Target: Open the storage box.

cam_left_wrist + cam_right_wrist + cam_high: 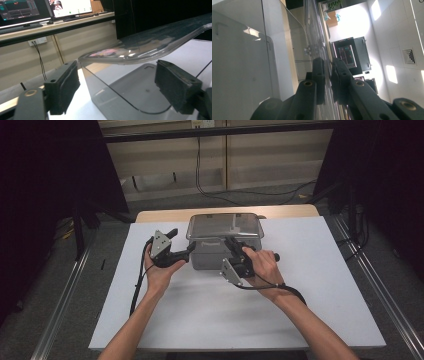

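right gripper [235, 245] pinches clear box's lid [225, 226] edge; left gripper [191, 248] open around box [207, 256] corner; lid looks mid-removal, not off.

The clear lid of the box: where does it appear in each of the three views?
High view: the clear lid lies on the grey box, upper centre.
Left gripper view: its rim runs from centre to upper right.
Right gripper view: its edge rises from between the right tool's jaws.
Shared landmark: the white table.
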Demonstrator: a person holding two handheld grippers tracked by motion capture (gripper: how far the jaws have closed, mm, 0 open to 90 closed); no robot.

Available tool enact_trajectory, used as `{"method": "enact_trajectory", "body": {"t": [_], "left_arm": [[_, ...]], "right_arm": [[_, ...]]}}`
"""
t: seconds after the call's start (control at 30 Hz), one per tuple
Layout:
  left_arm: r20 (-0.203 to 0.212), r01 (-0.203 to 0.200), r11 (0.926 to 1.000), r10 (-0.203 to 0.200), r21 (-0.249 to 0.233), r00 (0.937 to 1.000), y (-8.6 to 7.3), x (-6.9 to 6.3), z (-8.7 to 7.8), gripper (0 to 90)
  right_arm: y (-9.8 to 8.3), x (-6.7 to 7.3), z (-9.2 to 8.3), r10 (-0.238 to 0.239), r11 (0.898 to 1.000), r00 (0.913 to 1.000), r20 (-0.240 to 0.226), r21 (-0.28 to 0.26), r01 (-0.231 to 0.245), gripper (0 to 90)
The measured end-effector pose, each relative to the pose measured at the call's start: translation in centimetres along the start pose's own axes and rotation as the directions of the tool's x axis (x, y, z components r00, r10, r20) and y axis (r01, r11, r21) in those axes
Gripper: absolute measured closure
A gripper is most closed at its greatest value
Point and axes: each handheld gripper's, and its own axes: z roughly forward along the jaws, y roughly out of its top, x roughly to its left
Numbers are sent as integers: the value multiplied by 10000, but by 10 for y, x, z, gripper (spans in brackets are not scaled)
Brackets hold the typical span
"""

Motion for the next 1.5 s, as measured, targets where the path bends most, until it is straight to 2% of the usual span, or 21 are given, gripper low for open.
{"method": "enact_trajectory", "body": {"t": [0.23,0.3,0.5,0.57,0.67,0.83,0.93,0.97,1.27,1.5], "left_arm": [[29,-82,9999,82,-117,10000,1,0,4,295],[95,36,9997,-34,-243,9999,2,-1,6,316],[103,-308,9992,311,-274,9995,6,-1,9,388],[248,-223,9993,231,-312,9994,6,-2,11,415],[268,-401,9987,410,-309,9988,6,-4,12,459],[217,-585,9977,593,-355,9980,6,-3,13,469],[97,-598,9974,603,-393,9981,6,-2,14,413],[143,-542,9975,549,-453,9984,5,-1,15,413],[234,-911,9945,924,-517,9954,7,-2,18,413],[361,-914,9939,938,-617,9949,8,-2,21,465]], "right_arm": [[0,0,0,-18,10000,10000,-17,-3,18,824],[0,0,0,-12,10000,10000,-16,-14,12,823],[0,0,0,26,10000,10000,-42,-38,-26,823],[0,0,0,170,9999,9998,-42,-31,-170,820],[0,0,0,134,9999,9999,-79,-37,-134,819],[0,0,0,271,9996,9995,-131,-20,-271,816],[-1,-1,0,246,9997,9996,-151,-43,-247,816],[0,-1,0,269,9996,9995,-152,-31,-270,816],[0,-2,1,246,9997,9995,-180,-61,-247,815],[-1,-2,0,354,9994,9990,-275,-39,-355,805]]}}
